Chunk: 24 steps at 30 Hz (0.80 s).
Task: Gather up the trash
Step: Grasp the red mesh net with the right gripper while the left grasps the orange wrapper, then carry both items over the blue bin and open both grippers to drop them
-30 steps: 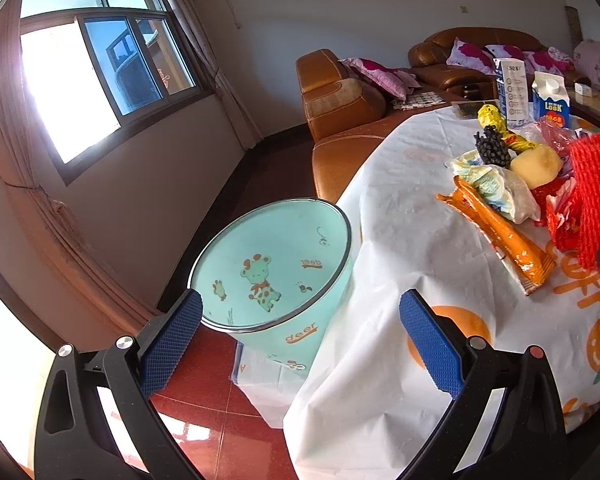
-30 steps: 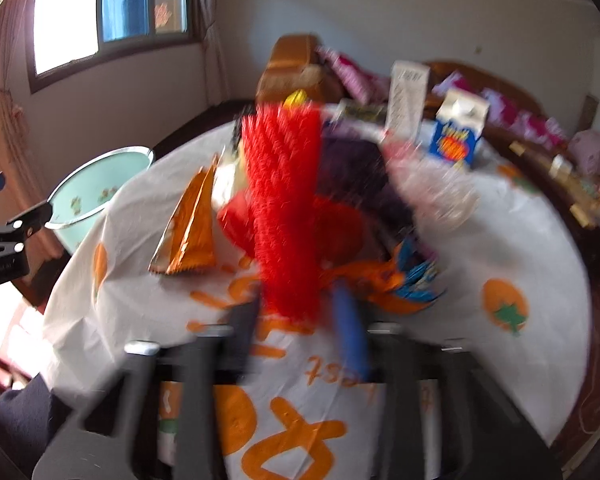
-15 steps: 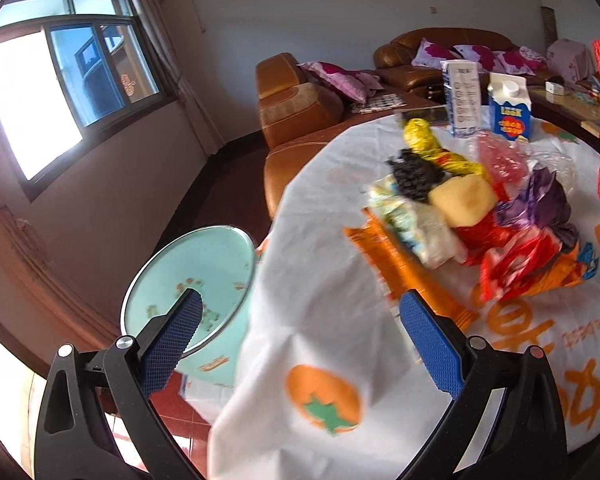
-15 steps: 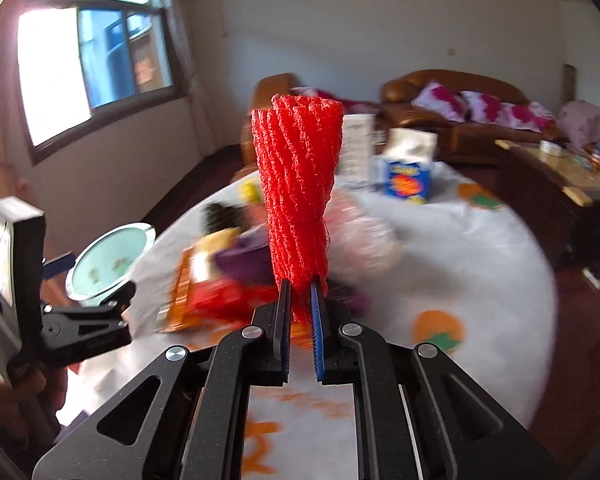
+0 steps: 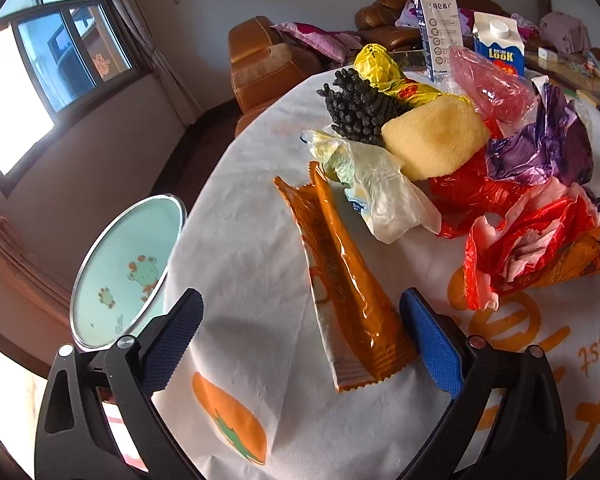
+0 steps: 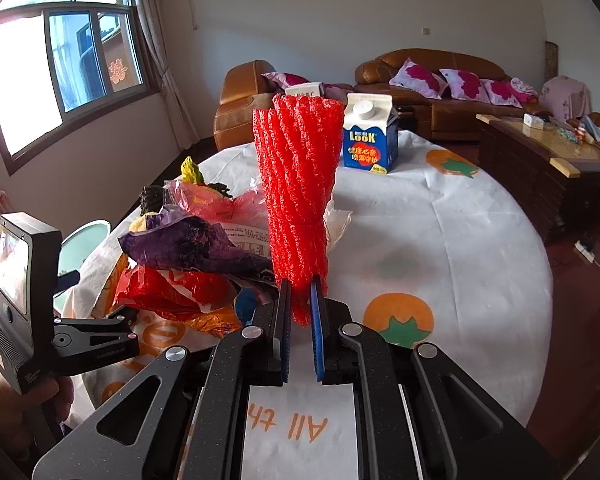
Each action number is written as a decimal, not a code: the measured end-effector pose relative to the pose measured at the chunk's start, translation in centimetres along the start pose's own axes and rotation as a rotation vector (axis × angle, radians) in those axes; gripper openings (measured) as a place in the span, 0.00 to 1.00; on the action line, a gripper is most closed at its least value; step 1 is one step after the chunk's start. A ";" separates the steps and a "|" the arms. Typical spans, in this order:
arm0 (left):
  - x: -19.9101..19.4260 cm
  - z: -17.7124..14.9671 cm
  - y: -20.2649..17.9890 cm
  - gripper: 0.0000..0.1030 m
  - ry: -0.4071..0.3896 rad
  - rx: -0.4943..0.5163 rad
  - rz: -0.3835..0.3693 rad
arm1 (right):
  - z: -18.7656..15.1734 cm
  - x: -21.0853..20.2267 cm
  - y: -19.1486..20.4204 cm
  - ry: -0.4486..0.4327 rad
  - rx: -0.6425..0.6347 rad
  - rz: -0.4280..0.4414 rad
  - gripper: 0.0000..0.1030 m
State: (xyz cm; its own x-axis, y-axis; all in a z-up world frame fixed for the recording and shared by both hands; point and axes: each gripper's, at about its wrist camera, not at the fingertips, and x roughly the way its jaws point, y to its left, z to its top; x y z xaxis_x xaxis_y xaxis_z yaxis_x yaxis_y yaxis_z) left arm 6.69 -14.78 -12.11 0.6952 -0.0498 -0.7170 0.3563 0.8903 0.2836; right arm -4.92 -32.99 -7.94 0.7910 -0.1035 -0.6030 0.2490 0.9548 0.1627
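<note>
Left wrist view: the left gripper (image 5: 300, 334) hangs over the near edge of the round table (image 5: 252, 240) with its fingers spread wide and nothing between them. The lower end of an orange wrapper (image 5: 342, 276) lies flat on the cloth just inside the right finger (image 5: 430, 340). Beyond the wrapper sits the heap of rubbish: a clear bag (image 5: 384, 196), a yellow sponge (image 5: 436, 136), a black bunch (image 5: 354, 106), a purple wrapper (image 5: 540, 144) and red plastic bags (image 5: 516, 236). The pale green bin (image 5: 126, 268) stands beside the table edge, left of the wrapper and lower, its mouth open.

Right wrist view: the right gripper (image 6: 300, 312) is pinched nearly closed on the narrow lower end of a red foam net (image 6: 298, 192), which stands upright above the table and fans out at the top. The heap lies to the left of the net, a blue milk carton (image 6: 368, 136) behind it. The bin (image 6: 82, 246) shows at the table's left edge, partly hidden by the left gripper's body.

The step in hand looks like carrying the net to the bin. It is light and springy, so the pinch should hold until the net hangs well inside the bin's rim; letting go early risks it bouncing off the rim or catching on the heap. The left gripper sits in that path and may need to shift, or take the orange wrapper meanwhile.
</note>
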 end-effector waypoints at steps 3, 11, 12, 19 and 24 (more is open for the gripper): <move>-0.2 0.0 0.5 0.51 0.009 -0.016 -0.070 | -0.2 0.2 -0.1 0.005 -0.001 0.001 0.10; -1.4 0.0 2.5 0.14 0.012 -0.015 -0.153 | 0.6 -0.5 0.5 -0.033 -0.021 0.015 0.10; -1.5 0.0 3.3 0.14 0.009 -0.018 -0.153 | 0.7 -0.7 0.8 -0.037 -0.028 0.020 0.10; -3.4 0.4 7.9 0.13 -0.056 -0.028 -0.070 | 2.4 -0.6 4.7 -0.039 -0.083 0.109 0.10; -4.3 0.7 11.7 0.13 -0.097 -0.049 0.043 | 4.0 0.8 8.2 -0.015 -0.132 0.167 0.10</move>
State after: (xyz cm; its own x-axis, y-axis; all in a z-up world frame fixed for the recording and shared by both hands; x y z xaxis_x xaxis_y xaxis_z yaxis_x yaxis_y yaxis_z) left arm 8.31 -4.50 -5.21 0.7675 -0.0525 -0.6389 0.2952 0.9136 0.2795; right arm -0.04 -26.39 -3.92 0.8239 0.0560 -0.5640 0.0389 0.9872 0.1550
